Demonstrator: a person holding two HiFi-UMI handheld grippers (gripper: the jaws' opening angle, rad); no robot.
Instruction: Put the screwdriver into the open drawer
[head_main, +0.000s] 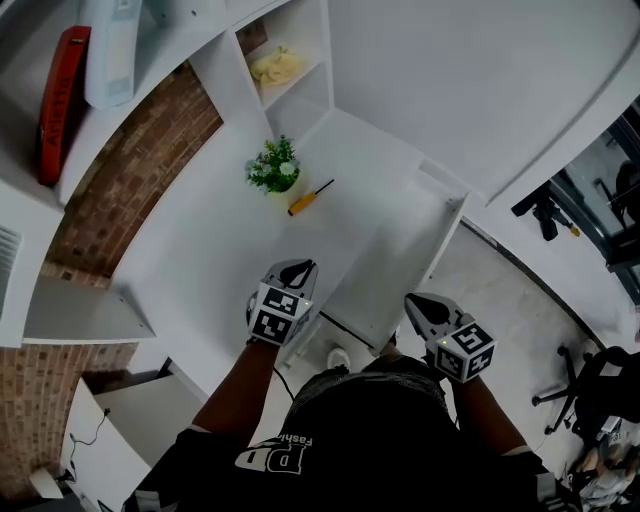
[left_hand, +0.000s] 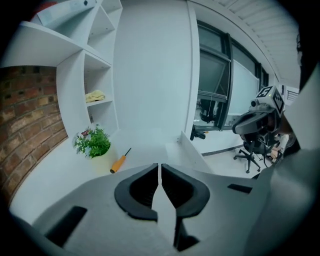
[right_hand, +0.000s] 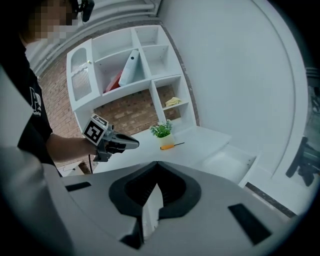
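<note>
An orange-handled screwdriver (head_main: 309, 198) lies on the white desk, just right of a small potted plant (head_main: 274, 167). The open drawer (head_main: 441, 234) sticks out of the desk front, to the right of the screwdriver. My left gripper (head_main: 301, 268) hovers over the desk's near part, short of the screwdriver (left_hand: 120, 161), jaws shut and empty (left_hand: 159, 165). My right gripper (head_main: 418, 302) hangs off the drawer's near right corner, also shut with nothing in it (right_hand: 157, 162). From the right gripper view the screwdriver (right_hand: 171, 145) and the left gripper (right_hand: 134, 143) show beyond the jaws.
White wall shelves hold a red book (head_main: 60, 100), a white bottle (head_main: 112, 45) and a yellow cloth (head_main: 276, 65). A brick wall (head_main: 130, 170) backs the desk on the left. An office chair (head_main: 585, 385) stands on the floor at right.
</note>
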